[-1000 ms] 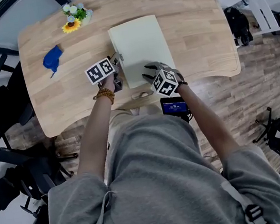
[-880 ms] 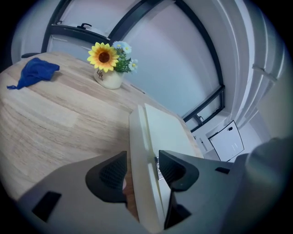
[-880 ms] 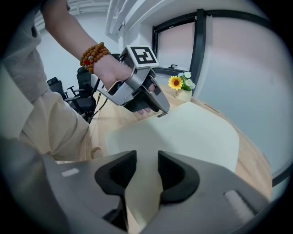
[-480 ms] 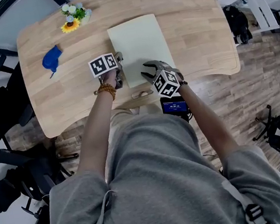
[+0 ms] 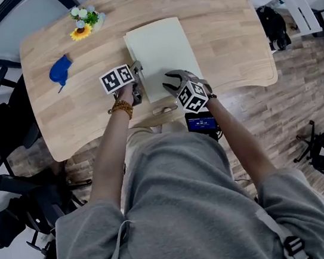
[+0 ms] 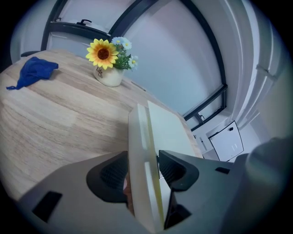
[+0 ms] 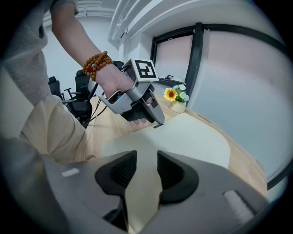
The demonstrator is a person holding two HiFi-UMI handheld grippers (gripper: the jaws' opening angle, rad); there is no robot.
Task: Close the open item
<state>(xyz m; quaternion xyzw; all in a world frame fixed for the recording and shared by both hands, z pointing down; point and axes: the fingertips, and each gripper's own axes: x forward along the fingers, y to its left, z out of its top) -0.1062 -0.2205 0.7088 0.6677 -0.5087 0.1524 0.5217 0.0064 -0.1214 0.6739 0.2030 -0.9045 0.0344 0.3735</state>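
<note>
1. The cream book [image 5: 159,51] lies flat in the middle of the table, at the person's 12 o'clock. Its long axis runs roughly 6–12, with the far end leaning a touch toward 11. The cover looks down or nearly so (a thin yellowish seam shows along the left edge; can't tell if it's fully shut).
2. Key relation: both grippers sit at the book's near end. The left gripper [image 6: 142,170] is on the left long edge, about the book's 8 o'clock, so the book lies to its 3. The right gripper [image 7: 146,171] is at the near short edge, about 6 o'clock, with the book straight ahead at its 12. Neither is clearly nearer.
3. Left gripper: jaws wide, one under and one over the book's edge, pads [image 6: 176,170] against both faces. It reads as a pinch on the full thickness.
4. Right gripper: jaws partly apart with a narrow gap and the cover showing through it. Nothing looks clamped (hovering or resting on the cover, can't tell).
5. Outward on the wooden table [image 5: 227,38]: blue cloth [image 5: 60,68] at 10 o'clock and flower pot [image 5: 84,20] at 11, both well apart from the book.
</note>
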